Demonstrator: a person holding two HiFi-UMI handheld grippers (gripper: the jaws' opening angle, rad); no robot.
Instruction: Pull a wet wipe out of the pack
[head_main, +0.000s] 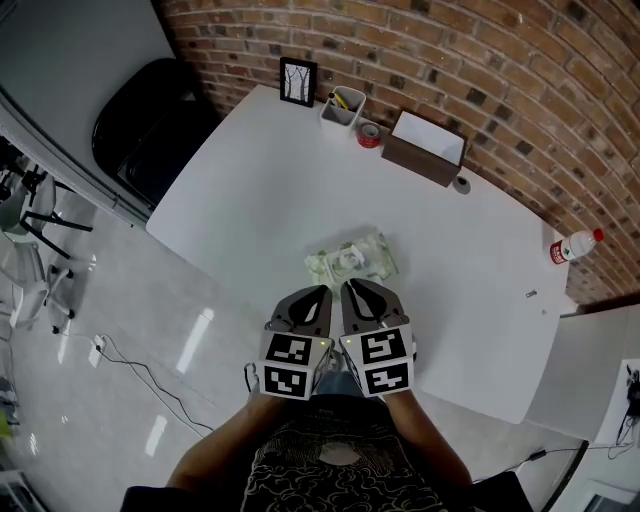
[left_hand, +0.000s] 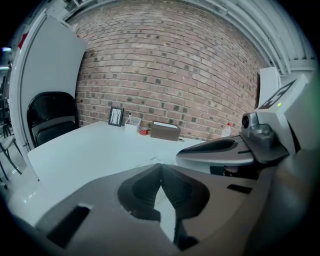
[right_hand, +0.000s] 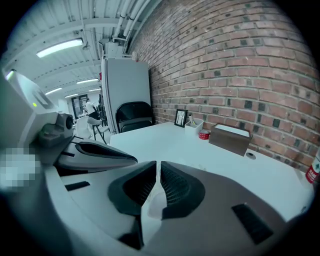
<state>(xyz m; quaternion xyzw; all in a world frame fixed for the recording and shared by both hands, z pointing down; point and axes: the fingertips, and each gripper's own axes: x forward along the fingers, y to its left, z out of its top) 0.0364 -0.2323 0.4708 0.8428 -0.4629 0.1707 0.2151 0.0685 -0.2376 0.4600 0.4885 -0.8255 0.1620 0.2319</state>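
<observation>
1. Closest to us, the person's forearms (head_main: 212, 458) rise from the bottom of the head view and end behind the two marker cubes (head_main: 288, 365)
2. The left gripper (head_main: 320, 293) and the right gripper (head_main: 351, 288) are held side by side, nearly touching, above the near edge of the white table (head_main: 250, 200), with their tips pointing away from the body
3. Left gripper: in its own view we see both jaws pressed together at the tips; it is clenched, and nothing sits between the jaws
4. Right gripper: in its own view we see the jaws drawn together with only a hairline slit between them; it is likewise clenched and empty
5. The wet wipe pack (head_main: 352, 258) lies flat on the table just beyond both sets of tips and apart from them; its wrapper is pale green and crumpled, with a white patch on top, and we cannot tell whether the flap is open
6. Along the far edge, against the brick wall (head_main: 450, 50), we note from left to right a black picture frame (head_main: 298, 81), a white pen holder (head_main: 343, 106), a red tape roll (head_main: 369, 134) and a brown box (head_main: 425, 150) with a white top
7. A white bottle (head_main: 572, 246) with a red cap sits at the table's right end, near the wall
8. A black chair (head_main: 150, 120) stands on the floor beyond the table's far left corner
</observation>
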